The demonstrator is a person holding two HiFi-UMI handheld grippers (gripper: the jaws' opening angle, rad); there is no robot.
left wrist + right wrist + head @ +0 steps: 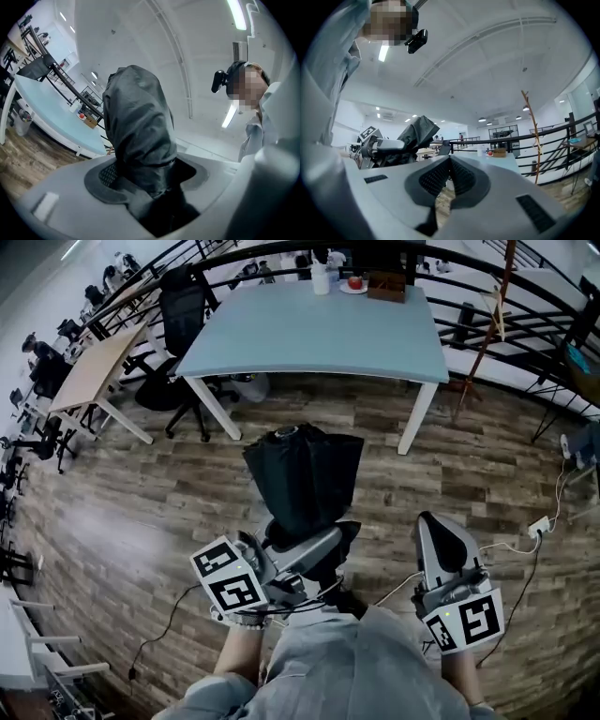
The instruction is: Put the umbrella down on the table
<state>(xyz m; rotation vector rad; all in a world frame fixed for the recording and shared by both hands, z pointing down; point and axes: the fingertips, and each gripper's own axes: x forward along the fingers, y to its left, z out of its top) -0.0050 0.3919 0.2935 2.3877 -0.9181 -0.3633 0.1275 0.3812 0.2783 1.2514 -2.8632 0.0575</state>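
A folded black umbrella (305,474) sticks out ahead of my left gripper (314,540), whose jaws are shut on its lower part. In the left gripper view the dark fabric (138,131) fills the gap between the pads. The umbrella is held in the air over the wooden floor, short of the light blue table (309,334). My right gripper (441,531) is to the right of it, jaws shut with nothing between them. The right gripper view shows its pads (461,176) pressed together, with the umbrella (415,133) off to the left and the table (497,161) ahead.
At the table's far edge stand a white cup (321,279), a red fruit (354,282) and a brown box (386,285). A black office chair (183,306) and a wooden desk (94,371) are at the left. A power strip (539,526) with cables lies on the floor at the right.
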